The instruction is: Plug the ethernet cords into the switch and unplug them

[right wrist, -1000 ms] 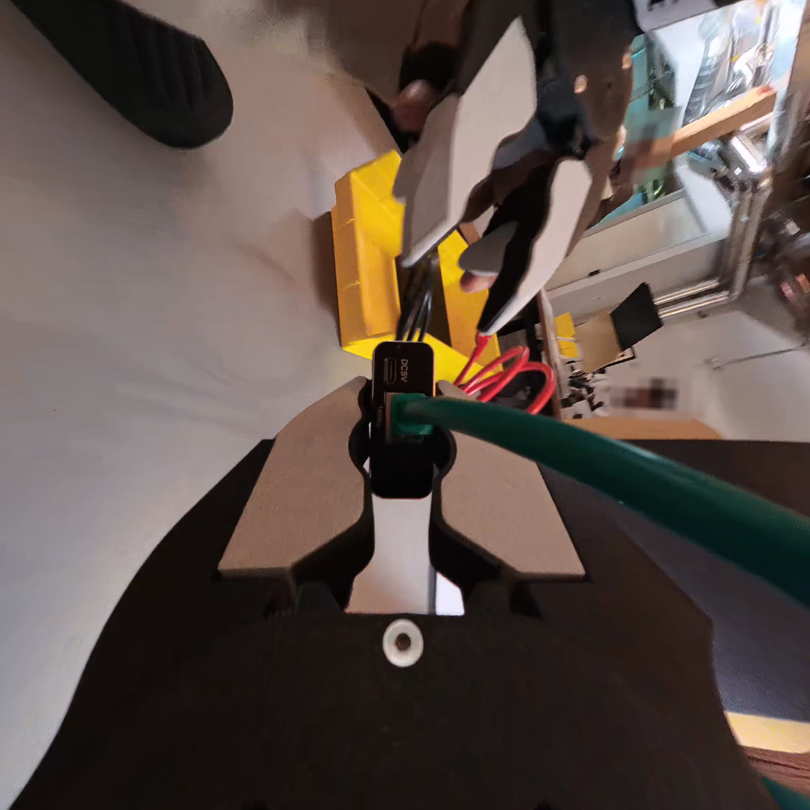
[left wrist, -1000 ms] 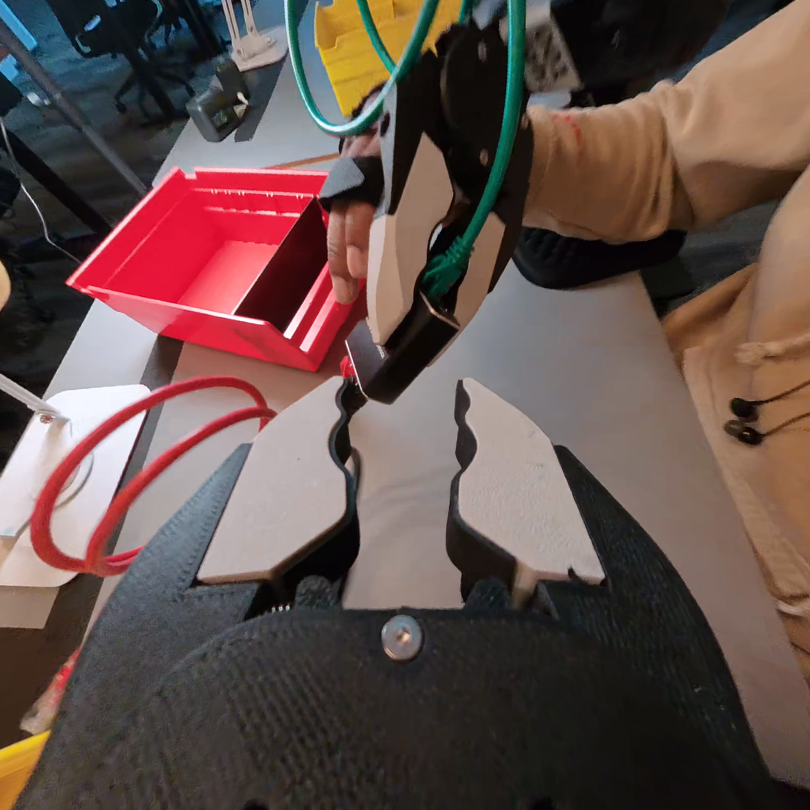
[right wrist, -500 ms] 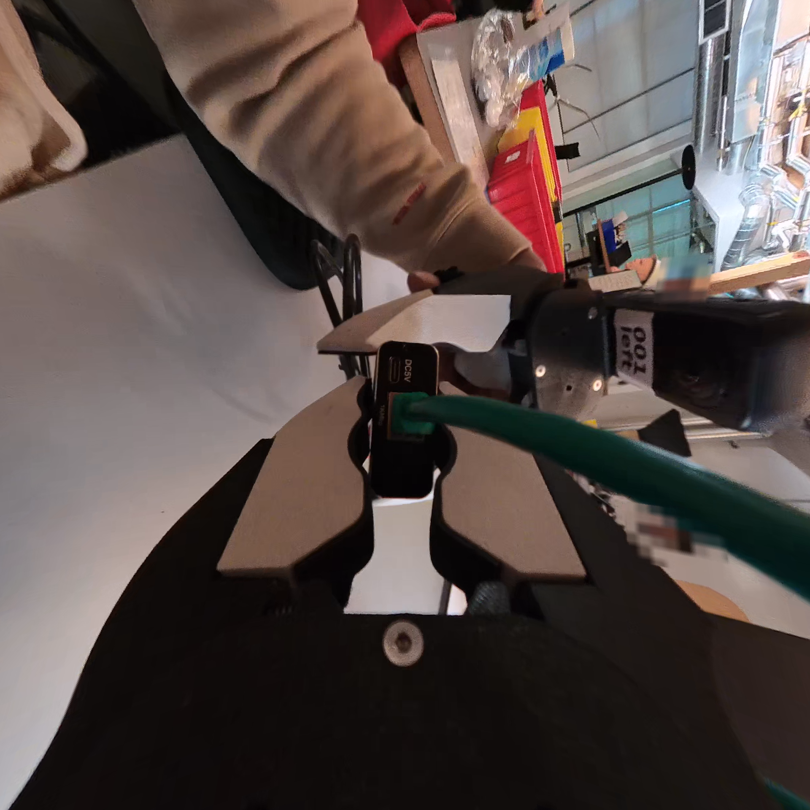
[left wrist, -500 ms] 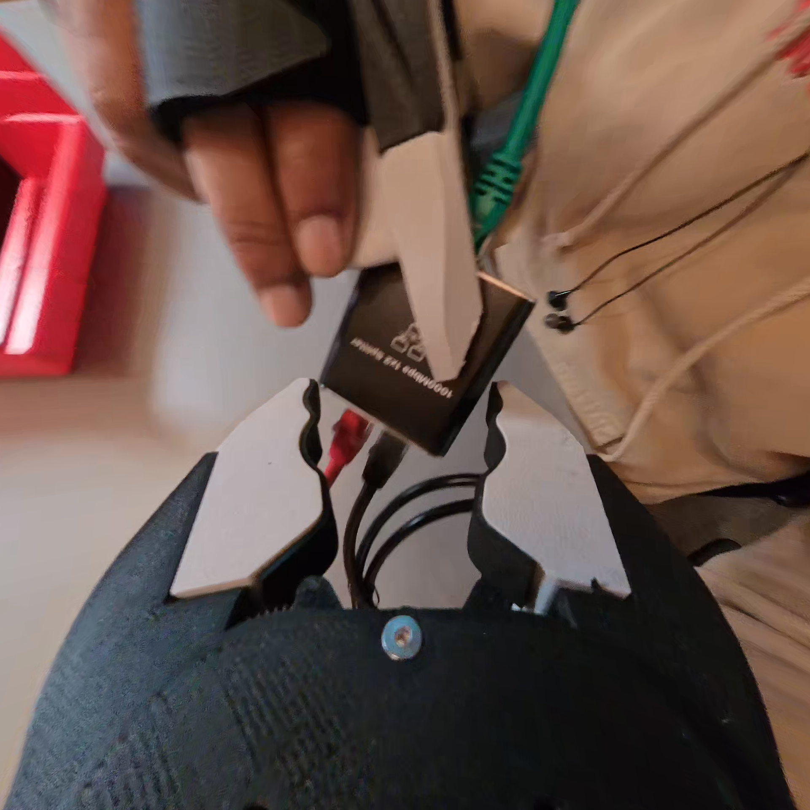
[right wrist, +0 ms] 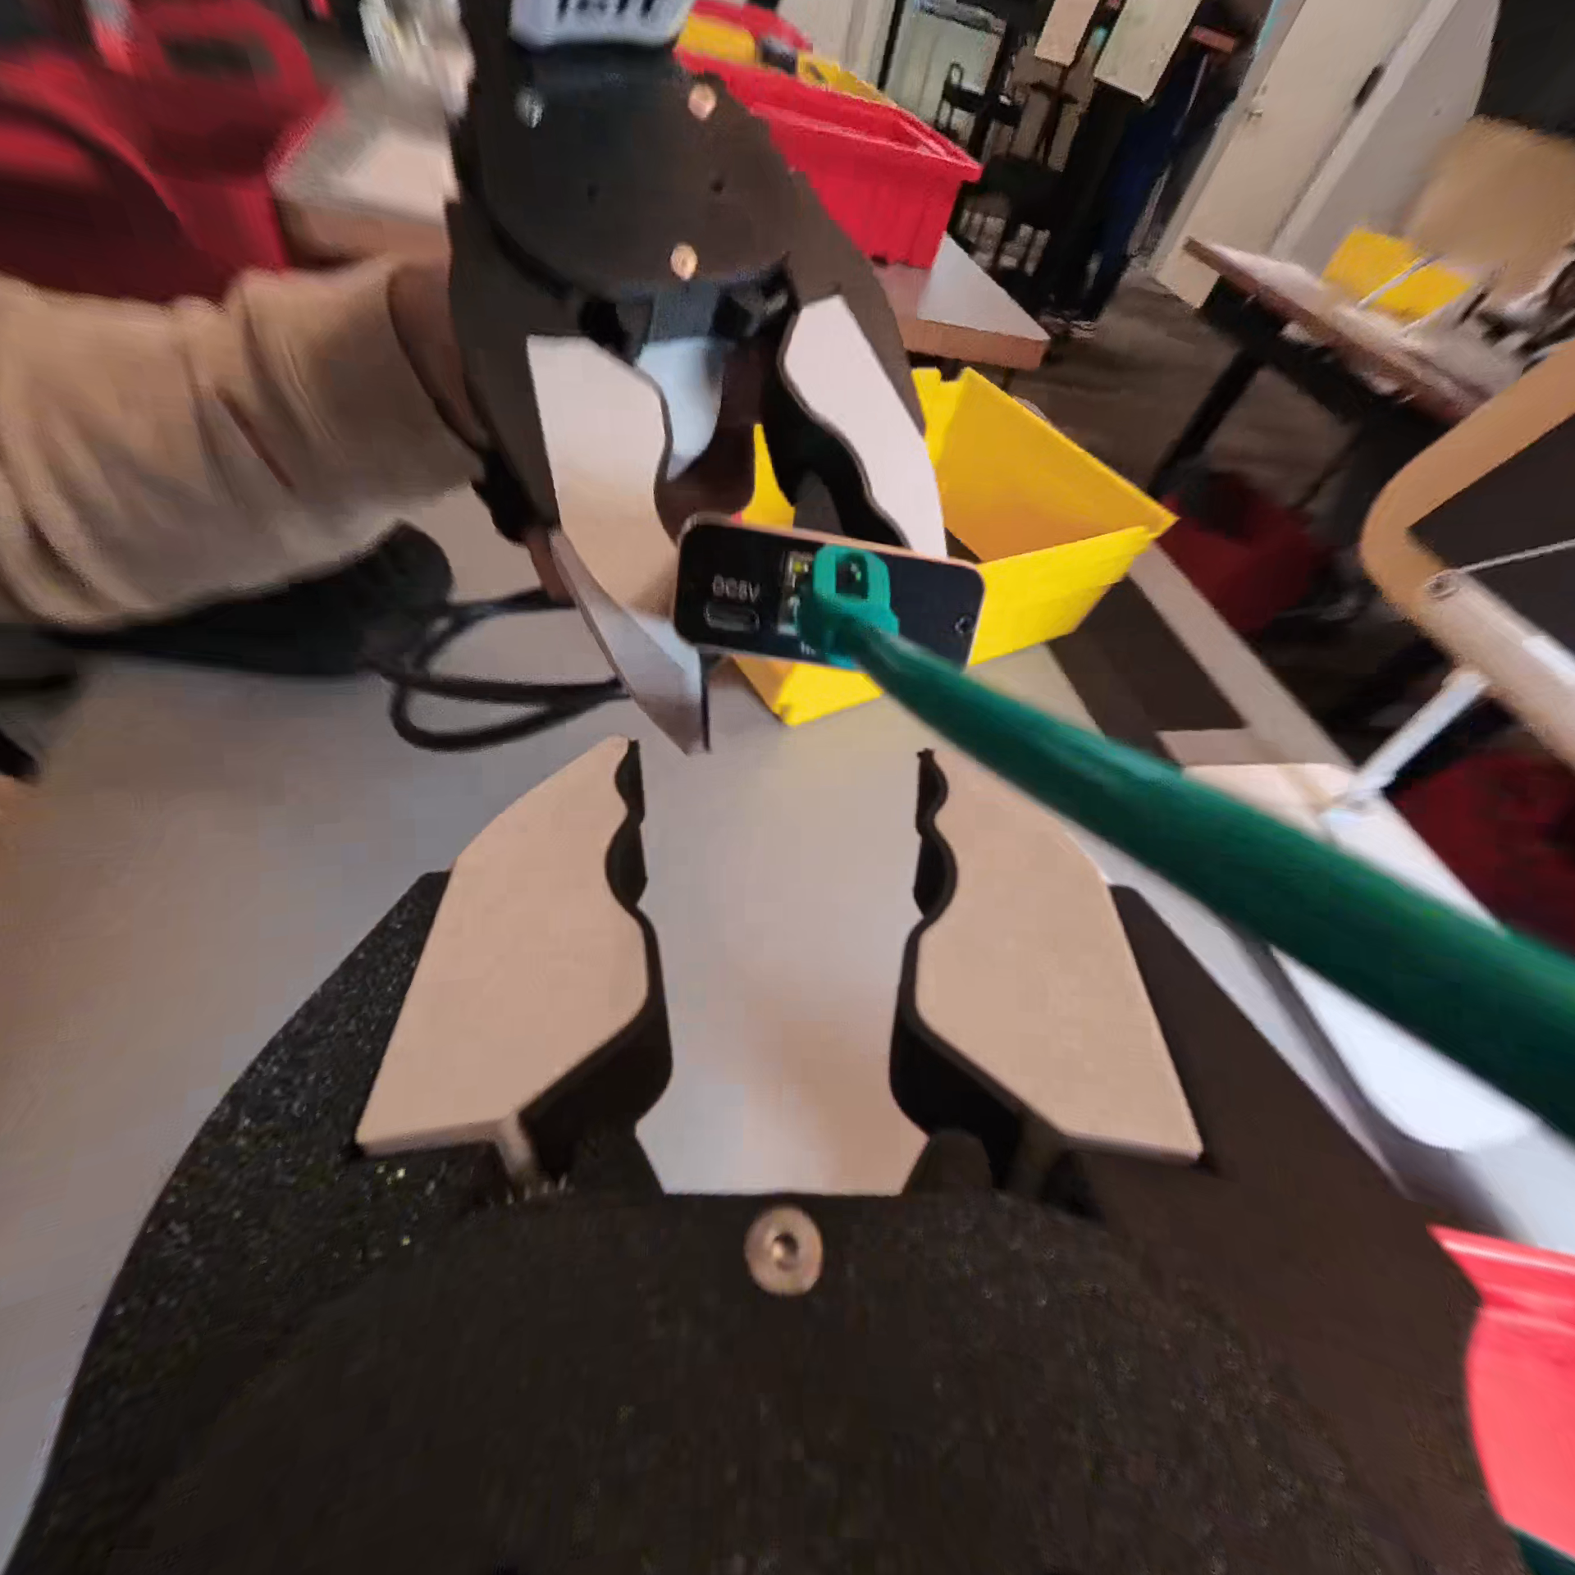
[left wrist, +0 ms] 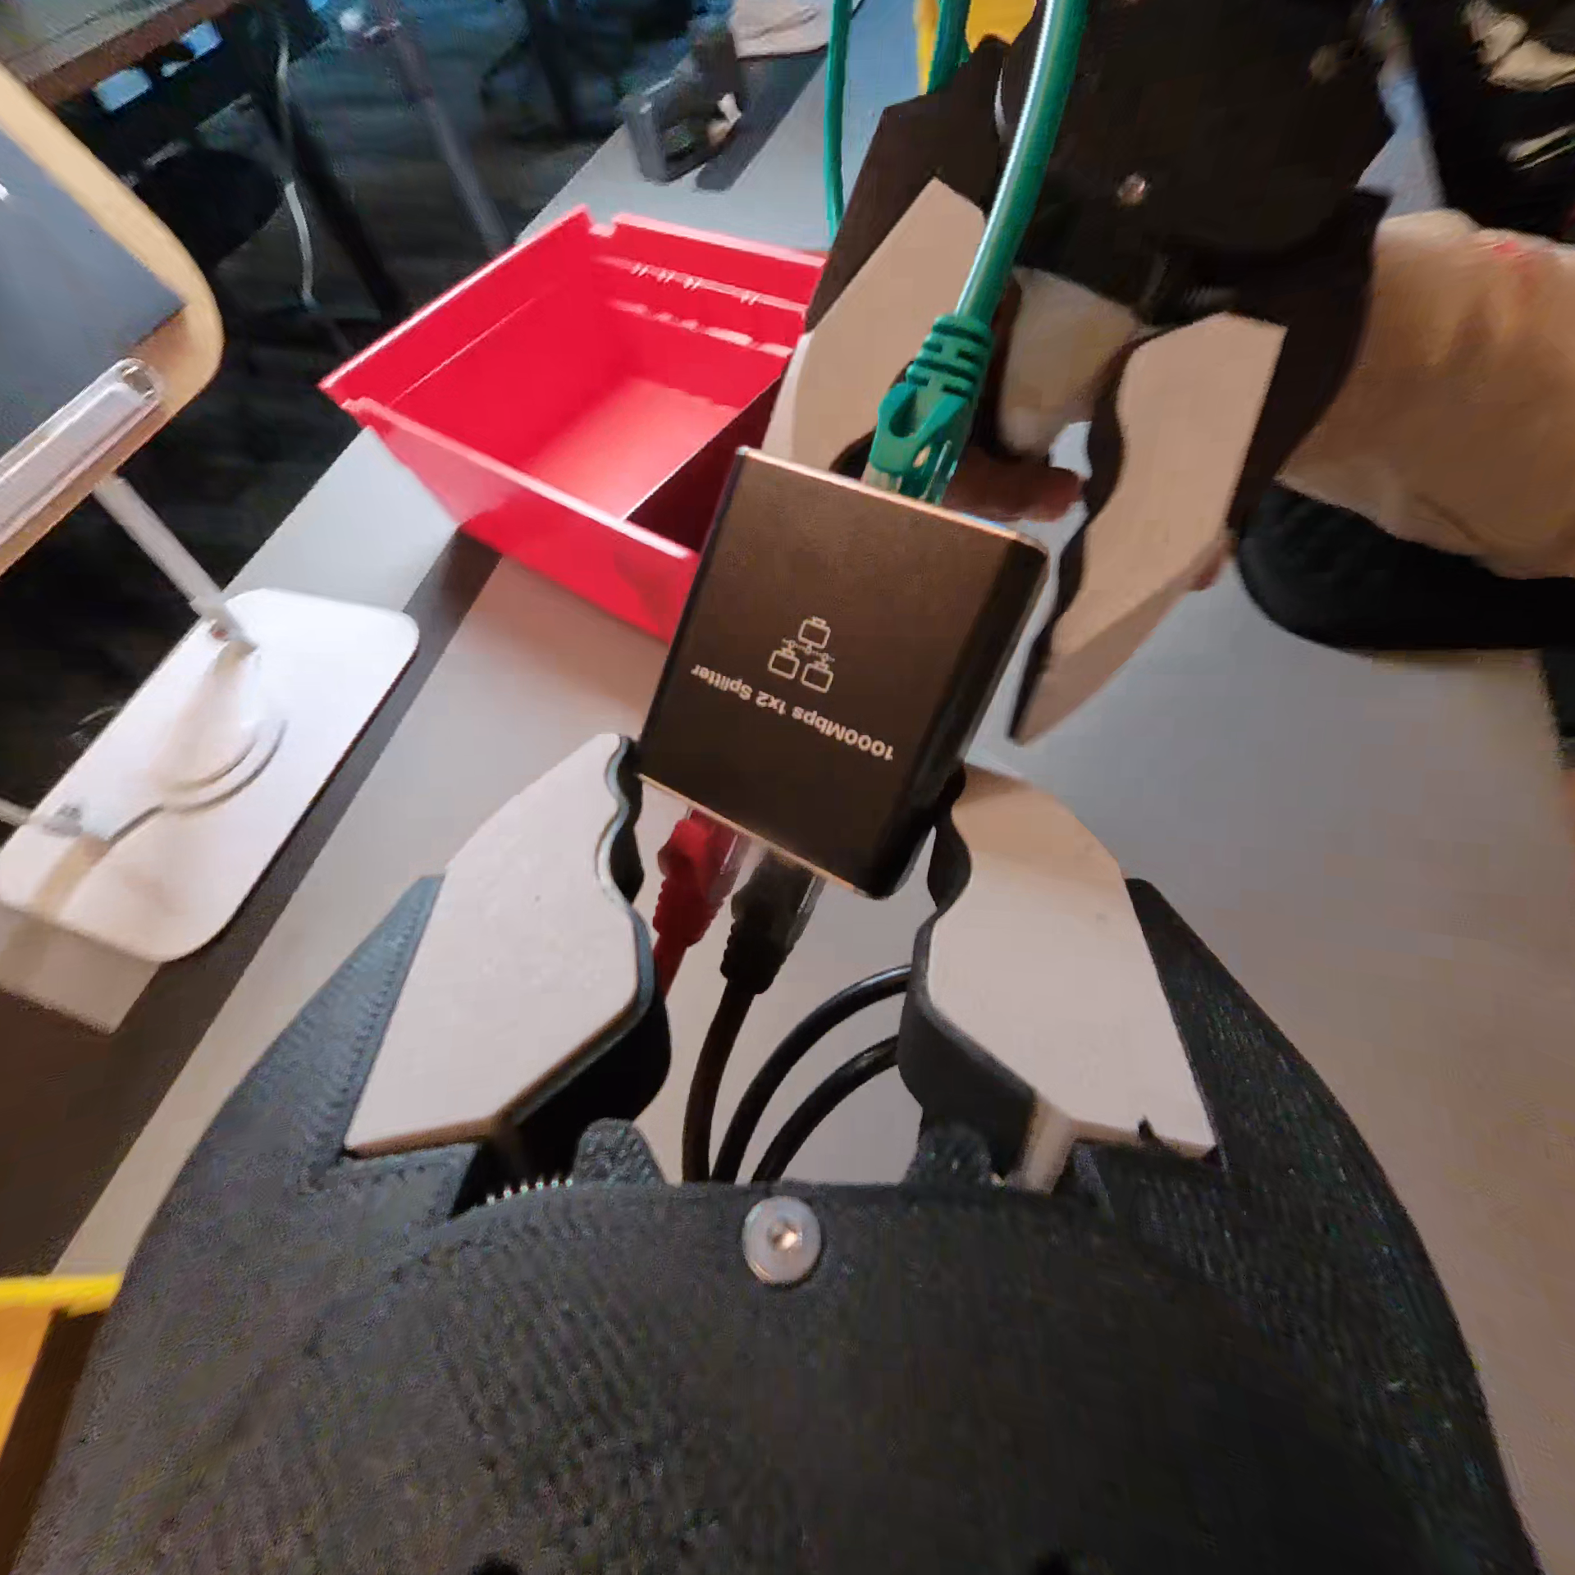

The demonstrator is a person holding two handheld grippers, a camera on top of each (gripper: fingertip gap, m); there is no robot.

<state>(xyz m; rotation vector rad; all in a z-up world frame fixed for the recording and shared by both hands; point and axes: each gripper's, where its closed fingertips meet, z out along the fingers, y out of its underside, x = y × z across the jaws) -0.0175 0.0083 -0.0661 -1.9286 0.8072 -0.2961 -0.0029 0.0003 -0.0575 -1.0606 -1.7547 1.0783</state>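
Note:
The black switch (left wrist: pixel 844 665) is held above the grey table (left wrist: pixel 1278 852) between the tips of my left gripper (left wrist: pixel 784 784), which is shut on its near end. A red plug (left wrist: pixel 690 895) and a black plug (left wrist: pixel 763 920) sit in that end. A green ethernet cord (left wrist: pixel 925 409) is plugged into the far end. My right gripper (right wrist: pixel 780 758) is open and empty, a short way back from the switch (right wrist: pixel 827 588), with the green cord (right wrist: pixel 1193 844) running past its right finger. Its fingers (left wrist: pixel 1150 511) stand spread just beyond the switch in the left wrist view.
A red bin (left wrist: pixel 597 400) stands on the table behind the switch. A yellow bin (right wrist: pixel 1023 494) lies beyond it in the right wrist view. A white stand base (left wrist: pixel 196 750) sits at the table's left edge. Loose black cords (right wrist: pixel 477 673) lie on the table. The grippers are tip to tip, or close to it.
My right gripper was shut on the switch; it has opened and drawn back. My left gripper has closed on the switch's near end and now holds it.

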